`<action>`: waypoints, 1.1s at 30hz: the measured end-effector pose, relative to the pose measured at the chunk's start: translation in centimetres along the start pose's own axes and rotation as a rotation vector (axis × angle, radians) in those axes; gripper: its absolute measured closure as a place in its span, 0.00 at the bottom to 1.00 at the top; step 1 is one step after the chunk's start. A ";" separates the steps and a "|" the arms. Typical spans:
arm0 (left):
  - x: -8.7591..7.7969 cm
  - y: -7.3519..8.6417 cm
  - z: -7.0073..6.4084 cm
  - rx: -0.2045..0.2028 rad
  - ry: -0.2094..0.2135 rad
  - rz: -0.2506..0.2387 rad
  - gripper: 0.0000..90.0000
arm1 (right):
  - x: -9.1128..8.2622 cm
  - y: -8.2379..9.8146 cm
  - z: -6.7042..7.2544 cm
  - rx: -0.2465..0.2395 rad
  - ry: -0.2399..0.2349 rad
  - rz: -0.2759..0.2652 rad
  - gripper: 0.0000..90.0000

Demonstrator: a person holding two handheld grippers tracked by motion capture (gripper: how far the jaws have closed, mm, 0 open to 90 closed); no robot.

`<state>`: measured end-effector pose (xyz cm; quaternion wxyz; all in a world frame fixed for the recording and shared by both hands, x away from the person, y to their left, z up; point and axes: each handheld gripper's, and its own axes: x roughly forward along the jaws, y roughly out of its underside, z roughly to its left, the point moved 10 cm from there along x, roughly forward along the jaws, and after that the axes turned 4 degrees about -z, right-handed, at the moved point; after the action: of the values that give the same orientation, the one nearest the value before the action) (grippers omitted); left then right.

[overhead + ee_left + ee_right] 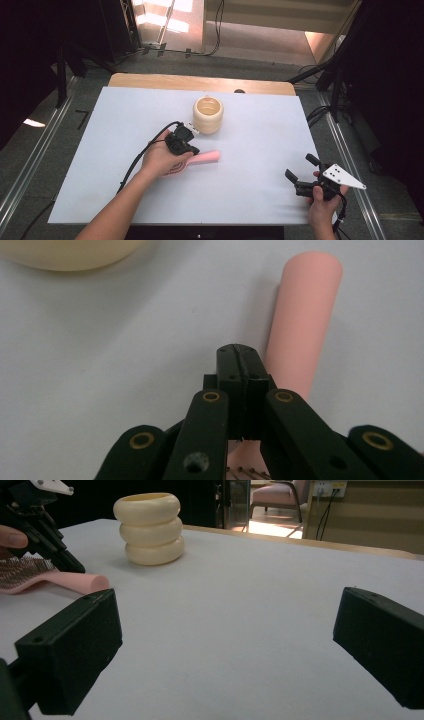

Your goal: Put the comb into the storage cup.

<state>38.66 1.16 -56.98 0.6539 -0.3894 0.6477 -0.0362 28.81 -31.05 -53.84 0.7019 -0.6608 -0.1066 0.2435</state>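
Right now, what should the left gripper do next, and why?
Probably open its jaws. The left gripper is shut and empty, its tip over the pink brush handle lying on the table. Open jaws could then close around the handle.

Left gripper [182, 141] low, jaws pressed together; right gripper [305, 172] level, jaws wide apart.

high: above, forward-down | gripper views: low, close (both show brush [55, 582])
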 end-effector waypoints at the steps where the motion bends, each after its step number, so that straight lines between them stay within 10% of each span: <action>1: 0.0 0.0 -0.2 0.008 -0.001 0.003 1.00 | 0.0 0.0 0.0 -0.001 0.001 0.001 0.00; 15: -0.2 -0.2 -1.8 0.036 0.031 -0.022 0.98 | 0.0 0.0 0.0 -0.002 0.001 0.002 0.00; 28: -5.3 -1.4 -0.3 -0.061 -0.084 -0.408 0.14 | -0.1 0.0 0.0 -0.005 0.001 0.009 0.00; 33: -7.7 -1.0 -0.1 -0.073 -0.078 -0.545 0.00 | -0.1 0.0 0.0 0.000 0.004 0.009 0.00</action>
<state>37.78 4.68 -50.12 0.6300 -0.5736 0.4943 -0.1723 28.76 -31.11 -53.78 0.7010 -0.6617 -0.1023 0.2454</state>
